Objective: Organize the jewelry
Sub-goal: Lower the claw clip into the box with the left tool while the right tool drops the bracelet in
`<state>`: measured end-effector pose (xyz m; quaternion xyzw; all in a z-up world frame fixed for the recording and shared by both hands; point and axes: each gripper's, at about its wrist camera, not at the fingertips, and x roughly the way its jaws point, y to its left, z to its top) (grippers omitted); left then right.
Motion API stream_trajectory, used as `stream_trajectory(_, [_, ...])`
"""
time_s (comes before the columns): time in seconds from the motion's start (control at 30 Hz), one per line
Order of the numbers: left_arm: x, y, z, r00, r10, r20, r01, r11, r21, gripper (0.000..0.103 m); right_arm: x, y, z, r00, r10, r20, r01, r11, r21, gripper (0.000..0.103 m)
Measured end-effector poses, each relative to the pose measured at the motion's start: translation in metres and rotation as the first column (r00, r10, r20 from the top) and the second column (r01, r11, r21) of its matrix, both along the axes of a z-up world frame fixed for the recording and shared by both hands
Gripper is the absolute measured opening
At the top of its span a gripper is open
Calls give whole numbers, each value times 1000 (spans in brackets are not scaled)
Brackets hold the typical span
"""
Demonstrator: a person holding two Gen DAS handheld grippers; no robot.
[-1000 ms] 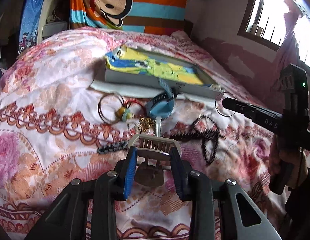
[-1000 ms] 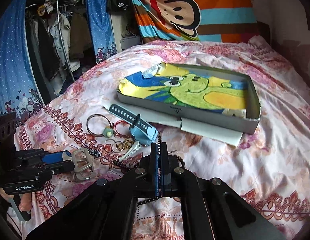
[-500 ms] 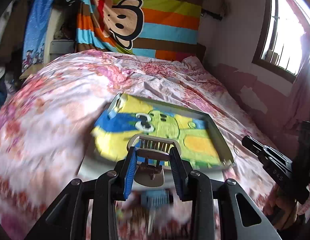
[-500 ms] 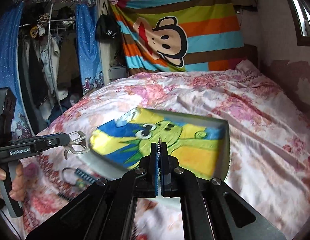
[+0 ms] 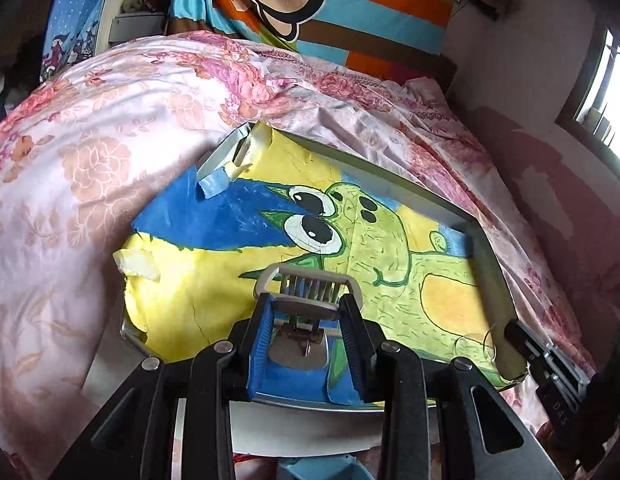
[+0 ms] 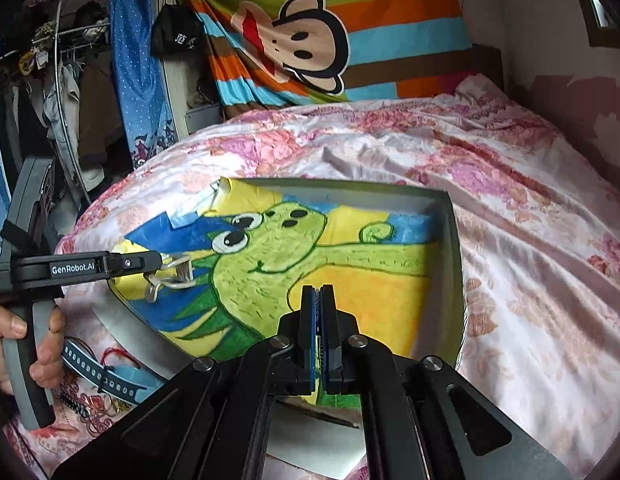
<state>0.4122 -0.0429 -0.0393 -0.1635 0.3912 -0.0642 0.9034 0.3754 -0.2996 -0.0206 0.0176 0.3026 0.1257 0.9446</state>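
A shallow grey box point(image 5: 492, 276) lined with a yellow, blue and green frog drawing lies on the bed; it also shows in the right wrist view point(image 6: 450, 240). My left gripper point(image 5: 308, 308) is shut on a silver hair claw clip point(image 5: 310, 284) and holds it over the box's near left part; the clip also shows in the right wrist view point(image 6: 172, 276). My right gripper point(image 6: 320, 300) is shut on a thin wire hoop, a sliver between the pads; the hoop point(image 5: 472, 346) shows over the box's near right corner in the left wrist view.
A blue watch strap point(image 6: 106, 376), a red cord and a dark bead chain point(image 6: 74, 404) lie on the floral bedspread point(image 6: 530, 240) in front of the box. A striped monkey blanket point(image 6: 310, 44) hangs behind. A clothes rack point(image 6: 62, 92) stands at left.
Both grippers have lifted off the bedspread and moved forward over the box, the left with the claw clip, the right with the hoop. The loose jewelry has dropped below view.
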Motion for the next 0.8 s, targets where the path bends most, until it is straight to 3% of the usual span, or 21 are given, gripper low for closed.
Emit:
stream_trajectory(0.13, [1, 2, -2, 1000, -10, -12, 10, 1000, -25, 37, 2, -3, -11, 999, -20, -46, 20, 1000, -20, 3])
stream_trajectory(0.2, [-1, 5, -2, 1000, -11, -14, 10, 999, -49, 73, 3, -5, -14, 998, -29, -62, 28, 999, -24, 6])
stream_trajectory(0.23, [-6, 7, 0, 1000, 10, 1, -10, 999, -54, 79, 3, -6, -14, 997, -32, -69, 30, 999, -24, 13])
stream_trajectory(0.27, [-11, 8, 2, 999, 31, 22, -30, 998, -56, 82, 2, -6, -14, 997, -37, -75, 36, 999, -27, 20])
stream_trajectory(0.33, [-16, 9, 8, 998, 35, 47, -33, 998, -56, 83, -3, -8, -11, 997, -47, -68, 45, 999, -26, 50])
stream_trajectory(0.43, [-28, 5, 18, 998, 26, 64, -24, 999, -24, 85, -13, -11, -3, 997, -56, -46, 55, 998, -22, 52])
stream_trajectory(0.5, [-42, 3, 28, 995, 20, 93, -20, 1000, -2, 93, -22, -12, 6, 998, -60, -35, 59, 998, -21, 55])
stream_trajectory(0.6, [-68, 0, 48, 990, 15, 144, -18, 1000, 21, 102, -41, -12, 23, 997, -75, -4, 74, 997, -24, 66])
stream_trajectory(0.67, [-87, 2, 61, 984, 20, 179, -27, 999, 34, 103, -57, -12, 37, 997, -77, 24, 78, 997, -19, 72])
stream_trajectory(0.73, [-111, 3, 75, 974, 24, 226, -35, 998, 45, 103, -78, -13, 52, 994, -93, 60, 93, 996, -2, 89])
stream_trajectory(0.8, [-139, 6, 89, 964, 25, 266, -42, 997, 59, 103, -105, -10, 66, 990, -96, 104, 96, 995, 8, 92])
